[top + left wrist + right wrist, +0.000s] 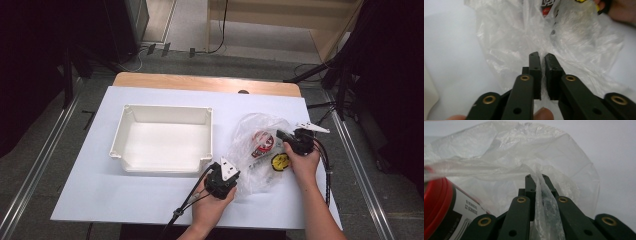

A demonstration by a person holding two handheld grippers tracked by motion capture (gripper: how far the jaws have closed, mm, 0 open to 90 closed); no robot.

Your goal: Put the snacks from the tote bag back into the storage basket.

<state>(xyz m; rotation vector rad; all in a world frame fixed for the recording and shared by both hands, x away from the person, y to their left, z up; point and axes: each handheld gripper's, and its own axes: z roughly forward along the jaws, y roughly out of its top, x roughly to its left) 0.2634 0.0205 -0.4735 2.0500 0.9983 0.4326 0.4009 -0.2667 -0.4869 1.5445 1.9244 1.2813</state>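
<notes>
Jaws, left: left gripper point(541, 56) has its jaws nearly together, a thin fold of the plastic bag point(524, 37) caught between them at its near edge.
Jaws, right: right gripper point(537, 178) has its jaws clamped on a twisted strip of the same bag, film running down between them.
Hands: left hand point(212, 200) holds its gripper at the counter's near edge, just past the tray's near right corner; right hand point(302, 162) holds its gripper at the bag's right side.
Bag: clear, crumpled, lying on the white counter point(100, 190) right of the tray, stretched between the two grippers.
Bag contents: red-capped can point(441, 205) with a black-and-white label lies on its side inside the film, close left of the right gripper's jaws; yellow round item point(280, 161) sits by the right hand, detail too small to tell.
Tray: white tray point(131, 117) sits left of the bag, open side up, near the bag but apart from it.
Cables: black cable point(187, 202) trails from the left gripper toward the near edge.
</notes>
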